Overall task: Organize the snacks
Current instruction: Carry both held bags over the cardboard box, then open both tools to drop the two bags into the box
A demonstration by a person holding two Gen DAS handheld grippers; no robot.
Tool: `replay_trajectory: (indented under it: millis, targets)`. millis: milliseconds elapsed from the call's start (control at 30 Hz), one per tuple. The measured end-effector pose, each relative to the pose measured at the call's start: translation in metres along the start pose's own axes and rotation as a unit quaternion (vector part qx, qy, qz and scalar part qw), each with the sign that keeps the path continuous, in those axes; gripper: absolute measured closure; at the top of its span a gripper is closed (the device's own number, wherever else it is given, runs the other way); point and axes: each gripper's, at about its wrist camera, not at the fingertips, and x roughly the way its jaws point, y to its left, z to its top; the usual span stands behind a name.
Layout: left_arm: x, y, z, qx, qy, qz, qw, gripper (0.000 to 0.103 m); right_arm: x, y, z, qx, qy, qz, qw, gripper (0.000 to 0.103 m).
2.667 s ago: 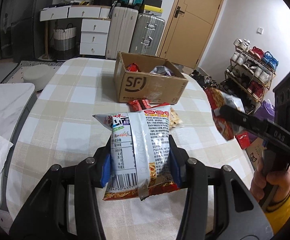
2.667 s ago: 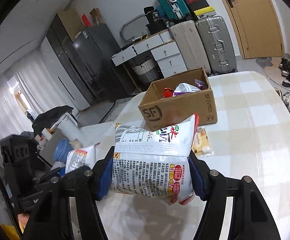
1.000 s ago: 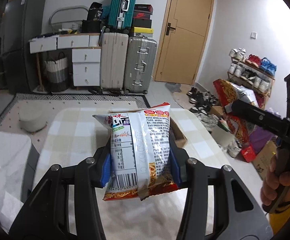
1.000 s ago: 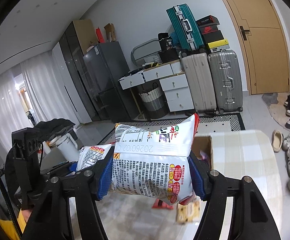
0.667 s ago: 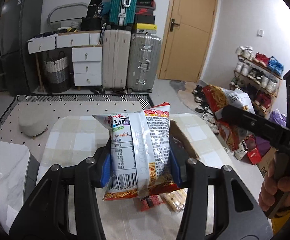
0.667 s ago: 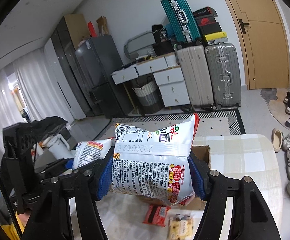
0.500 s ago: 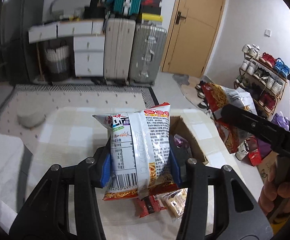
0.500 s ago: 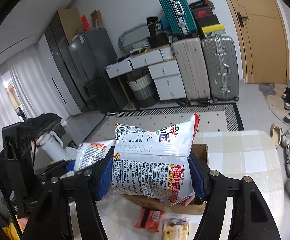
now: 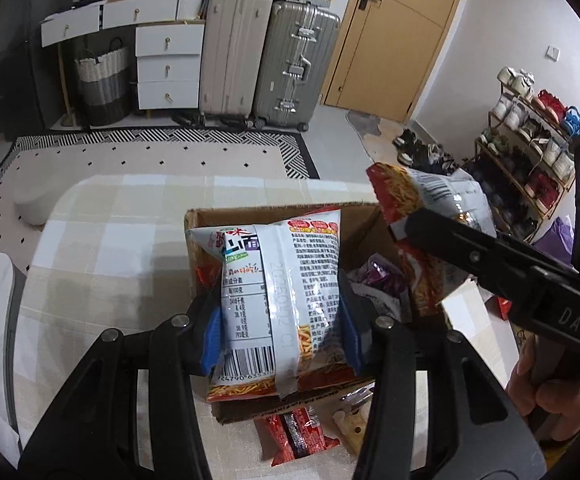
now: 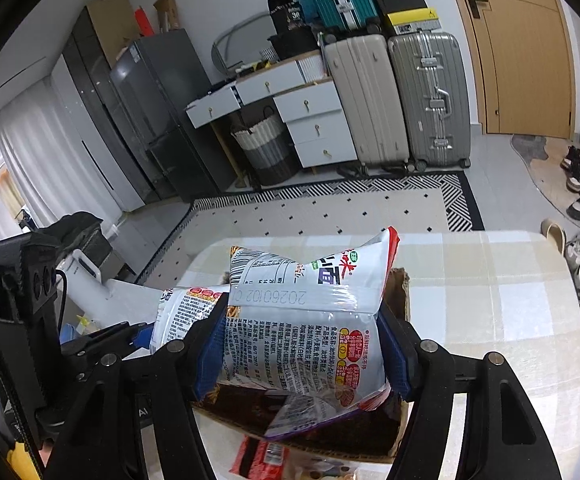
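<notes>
My left gripper (image 9: 280, 330) is shut on a white and red snack bag (image 9: 278, 288) and holds it over the open cardboard box (image 9: 250, 216). My right gripper (image 10: 302, 348) is shut on a like snack bag (image 10: 306, 320), also above the box (image 10: 404, 284). In the left wrist view the right gripper's bag (image 9: 426, 216) hangs over the box's right side. In the right wrist view the left gripper's bag (image 10: 182, 312) shows at the left. A purple packet (image 9: 382, 280) lies inside the box.
The box stands on a table with a checked cloth (image 9: 110, 248). A red packet (image 9: 298, 436) and a biscuit pack (image 9: 350, 424) lie on the cloth in front of the box. Suitcases (image 9: 266, 56), drawers and a shoe rack (image 9: 530, 152) stand beyond the table.
Both grippers have moved forward and down with their bags, from in front of the box to right above its opening. The two bags have come closer together.
</notes>
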Motion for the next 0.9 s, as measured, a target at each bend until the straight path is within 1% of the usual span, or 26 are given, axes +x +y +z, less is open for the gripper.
replay_trajectory:
  millis: [167, 300, 433, 700, 800, 833, 900]
  targets:
    - [0.019, 0.001, -0.002, 0.007, 0.005, 0.005, 0.9999, 0.058, 0.015, -0.005, -0.005, -0.004, 0.010, -0.007, 1.000, 0.036]
    - [0.031, 0.001, 0.000, 0.010, 0.008, 0.009, 0.9999, 0.058, 0.019, -0.005, -0.012, -0.007, 0.016, -0.010, 1.000, 0.036]
    - [0.033, 0.002, -0.002, 0.007, 0.007, 0.003, 0.9999, 0.058, 0.020, -0.005, -0.015, -0.009, 0.015, -0.015, 1.000, 0.036]
    - [0.024, -0.001, -0.009, 0.018, 0.005, 0.015, 0.9997, 0.057, 0.018, 0.000, -0.018, -0.014, 0.013, -0.023, 1.000, 0.036]
    - [0.018, -0.001, -0.008, 0.021, -0.002, 0.015, 0.9997, 0.045, 0.019, 0.001, -0.019, -0.016, 0.012, -0.026, 0.999, 0.036]
    - [0.015, 0.000, -0.008, 0.022, -0.005, 0.018, 0.9996, 0.037, 0.020, 0.001, -0.019, -0.017, 0.013, -0.026, 0.999, 0.036]
    - [0.006, -0.002, -0.015, 0.030, -0.013, 0.023, 0.9992, 0.037, 0.020, 0.002, -0.020, -0.019, 0.013, -0.024, 0.999, 0.036]
